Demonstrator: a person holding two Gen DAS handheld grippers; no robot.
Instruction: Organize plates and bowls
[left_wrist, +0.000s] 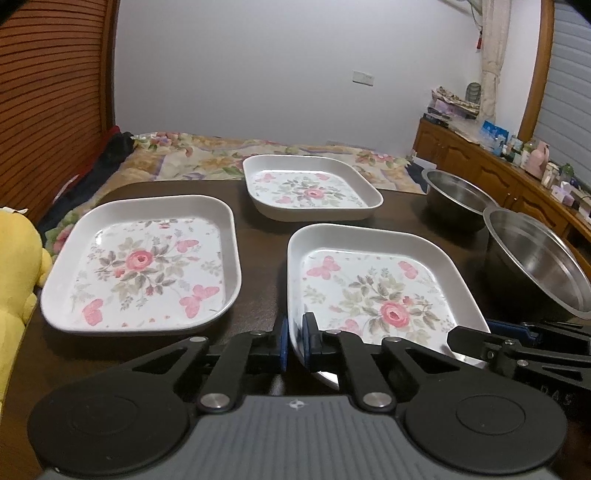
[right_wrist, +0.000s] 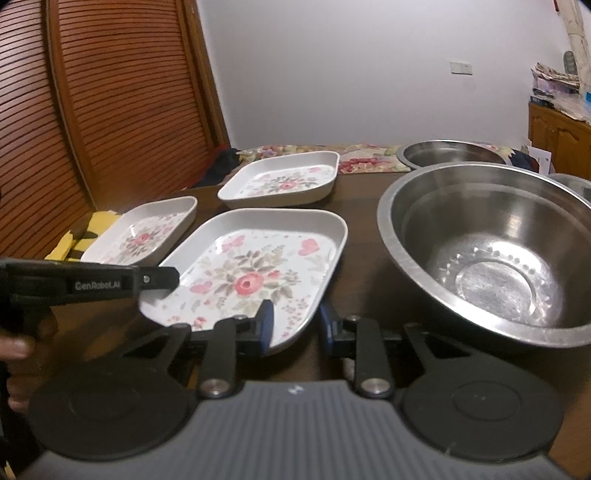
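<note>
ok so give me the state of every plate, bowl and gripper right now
near floral plate: near edge lifted, gripped
left floral plate: flat, empty
far floral plate: flat, empty
near steel bowl: upright, empty
far steel bowl: upright, empty
left gripper: shut on rim
right gripper: open

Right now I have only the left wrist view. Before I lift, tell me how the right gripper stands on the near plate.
Observer: The right gripper is open, jaws straddling the right front rim of the near plate, not clamped.
Operator: Check inside the near steel bowl.
Observer: The near steel bowl is empty; its bare bottom shows.
Operator: Count the bowls.
Observer: Behind it stands the far bowl, and a steel rim sliver at the right edge may be a third.
</note>
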